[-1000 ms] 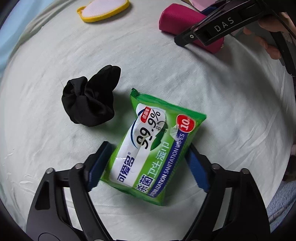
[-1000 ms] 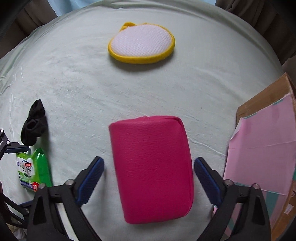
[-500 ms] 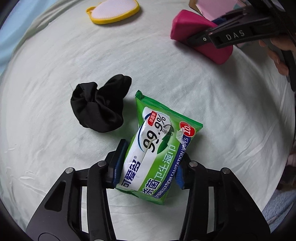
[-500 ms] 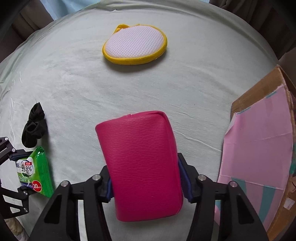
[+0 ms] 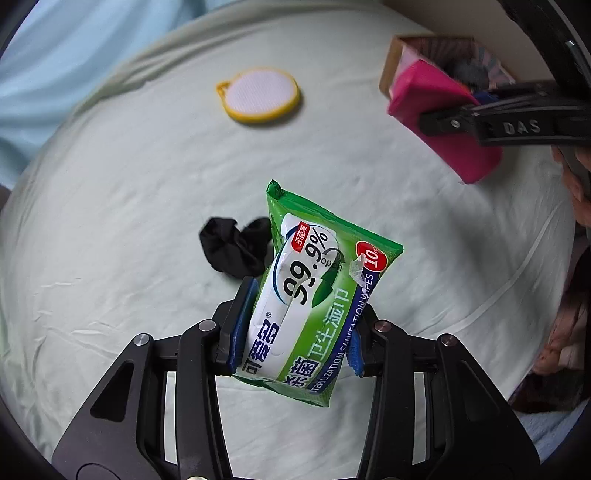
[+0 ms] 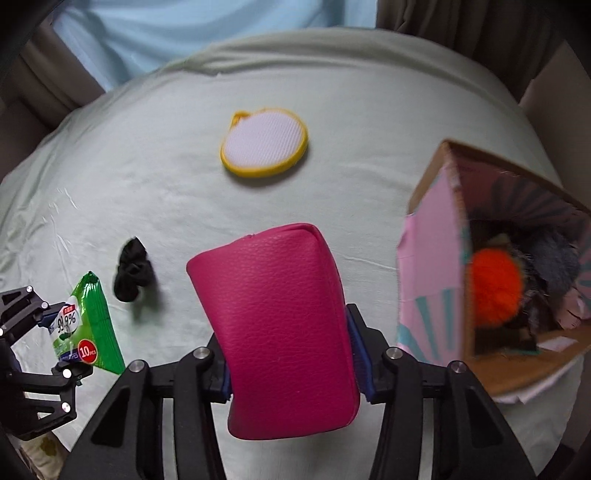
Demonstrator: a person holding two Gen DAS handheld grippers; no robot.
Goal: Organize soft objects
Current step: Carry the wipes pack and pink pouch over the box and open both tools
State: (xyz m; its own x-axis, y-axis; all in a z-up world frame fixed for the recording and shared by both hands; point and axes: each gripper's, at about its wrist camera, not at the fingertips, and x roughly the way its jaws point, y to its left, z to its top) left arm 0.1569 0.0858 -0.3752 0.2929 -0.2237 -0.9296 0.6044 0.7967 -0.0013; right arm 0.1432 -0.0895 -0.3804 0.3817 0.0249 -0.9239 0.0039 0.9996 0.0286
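Note:
My left gripper (image 5: 297, 325) is shut on a green wet-wipes pack (image 5: 317, 295) and holds it lifted above the pale green sheet (image 5: 129, 177). My right gripper (image 6: 290, 358) is shut on a magenta pouch (image 6: 280, 325), lifted beside the open cardboard box (image 6: 436, 229). In the left wrist view the pouch (image 5: 436, 107) hangs by the box (image 5: 391, 62) at top right. A black scrunchie (image 5: 236, 245) lies on the sheet behind the wipes; it also shows in the right wrist view (image 6: 133, 271). A round yellow-rimmed white pad (image 6: 264, 142) lies farther back.
The box holds an orange fluffy ball (image 6: 495, 288) and dark furry items (image 6: 554, 251). Its pink outer wall (image 6: 432, 280) faces the pouch. Light blue fabric (image 6: 207, 33) and brown curtains (image 6: 461, 26) lie beyond the bed's far edge.
Both grippers closed on their objects and lifted them off the sheet. The right gripper with the pouch moved toward the box, whose inside now shows.

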